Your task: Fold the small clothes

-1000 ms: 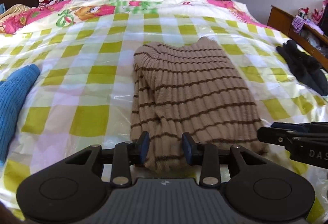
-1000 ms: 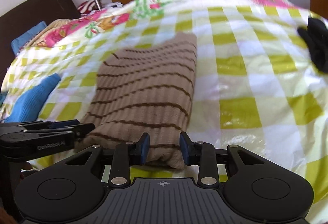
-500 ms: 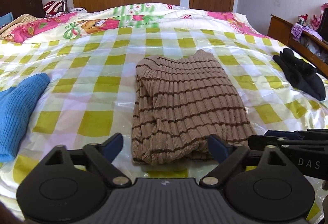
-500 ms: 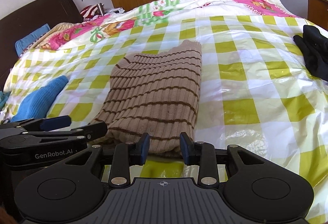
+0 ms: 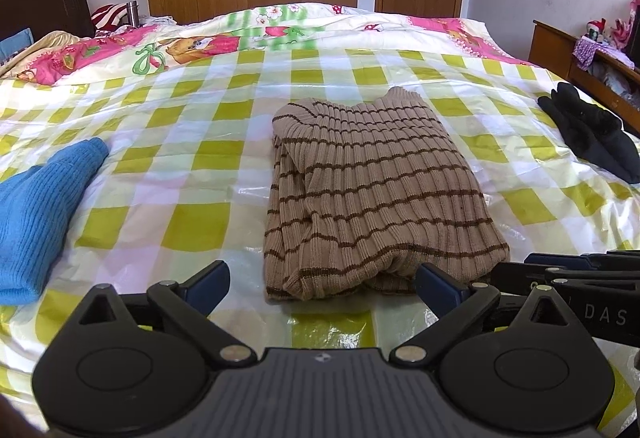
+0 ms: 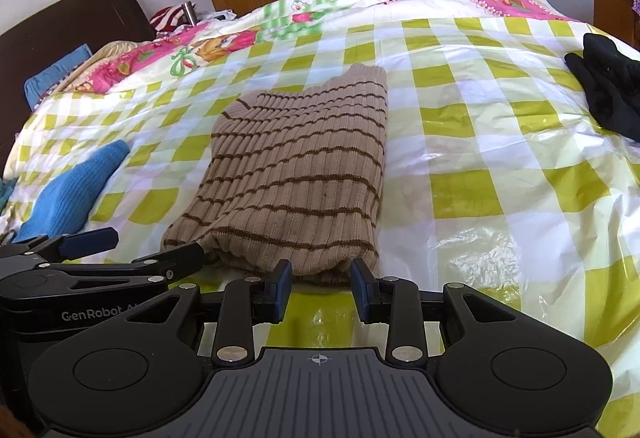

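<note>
A tan knit sweater with brown stripes lies folded into a rectangle in the middle of the checked bed cover. My left gripper stands wide open just short of the sweater's near edge, its blue-padded fingers on either side and not touching it. My right gripper is partly open at the sweater's near right corner, and the cover shows through the gap between its pads. Each gripper appears in the other's view, the left gripper low on the left and the right gripper low on the right.
A blue knit garment lies on the left of the bed. A black garment lies at the right edge. A flowered pink quilt covers the far side, and a wooden cabinet stands beyond the right edge.
My left gripper opened wide and let go of the sweater's near edge. Both grippers drew back a little toward me, so the sweater now lies free ahead of the fingertips.
</note>
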Tool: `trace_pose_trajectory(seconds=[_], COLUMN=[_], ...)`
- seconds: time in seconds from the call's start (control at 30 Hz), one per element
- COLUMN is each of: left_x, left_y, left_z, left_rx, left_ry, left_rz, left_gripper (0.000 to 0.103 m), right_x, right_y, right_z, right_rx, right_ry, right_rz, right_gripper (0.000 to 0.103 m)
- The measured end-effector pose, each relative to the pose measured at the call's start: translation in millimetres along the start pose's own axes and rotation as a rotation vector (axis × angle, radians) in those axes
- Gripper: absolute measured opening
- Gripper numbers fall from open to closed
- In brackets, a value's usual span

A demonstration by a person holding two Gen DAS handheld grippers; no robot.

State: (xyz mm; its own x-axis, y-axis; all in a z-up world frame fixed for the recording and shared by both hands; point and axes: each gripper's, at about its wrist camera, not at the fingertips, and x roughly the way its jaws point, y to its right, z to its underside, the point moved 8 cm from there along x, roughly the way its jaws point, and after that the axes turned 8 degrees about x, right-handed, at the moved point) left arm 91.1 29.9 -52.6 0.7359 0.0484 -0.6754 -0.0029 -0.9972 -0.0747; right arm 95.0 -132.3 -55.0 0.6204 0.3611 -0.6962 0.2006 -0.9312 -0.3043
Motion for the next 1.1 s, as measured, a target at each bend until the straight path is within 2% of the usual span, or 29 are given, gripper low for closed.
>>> trace_pose_trajectory(seconds=[0.17,0.43,1.1], left_x=[0,8,11], left_y=[2,4,7], left_z=[3,15,21], left_rx=[-0.001,-0.009,0.000], left_ry=[-0.010,-0.085,-0.101], left_rz=[0.014,0.017,0.023], left_gripper=[0.103,0.103,0.103], right_x=[0,1,4], right_y=[0,2,5], right_z=[2,9,19], right_rx=[0.003,0.001,-0.005], right_ry=[0.000,-0.007,-0.040], right_rz=[0.001,0.017,0.044], right_gripper=[0.032,0.032,0.032])
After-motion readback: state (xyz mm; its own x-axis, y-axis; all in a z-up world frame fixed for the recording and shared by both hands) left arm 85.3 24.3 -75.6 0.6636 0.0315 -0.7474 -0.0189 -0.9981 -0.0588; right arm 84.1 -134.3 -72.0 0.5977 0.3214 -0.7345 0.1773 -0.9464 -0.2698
